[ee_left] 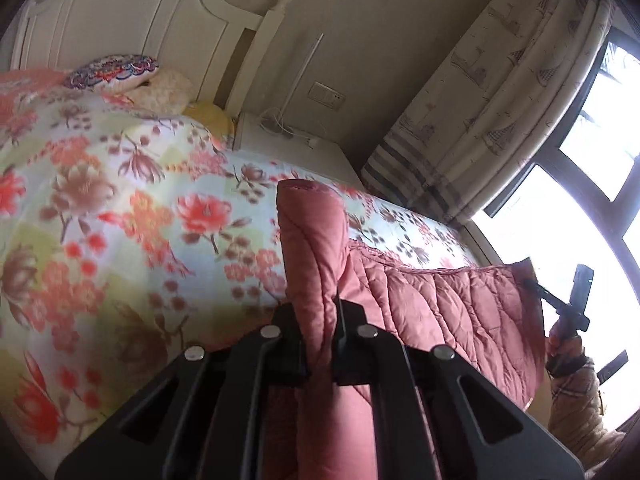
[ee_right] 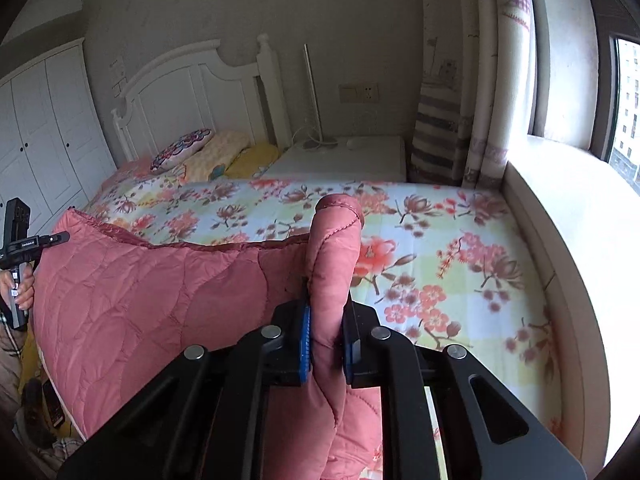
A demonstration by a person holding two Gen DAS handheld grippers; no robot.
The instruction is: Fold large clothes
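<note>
A large pink quilted garment hangs stretched in the air between my two grippers, above the near side of the bed. My left gripper is shut on one top corner of it, and the cloth stands up between the fingers. My right gripper is shut on the other top corner of the pink garment. The right gripper also shows in the left wrist view, and the left gripper in the right wrist view, each at the far end of the taut top edge.
The bed with a floral sheet lies below and ahead, pillows at the white headboard. A white nightstand, a curtain, a wide window sill and a white wardrobe surround it.
</note>
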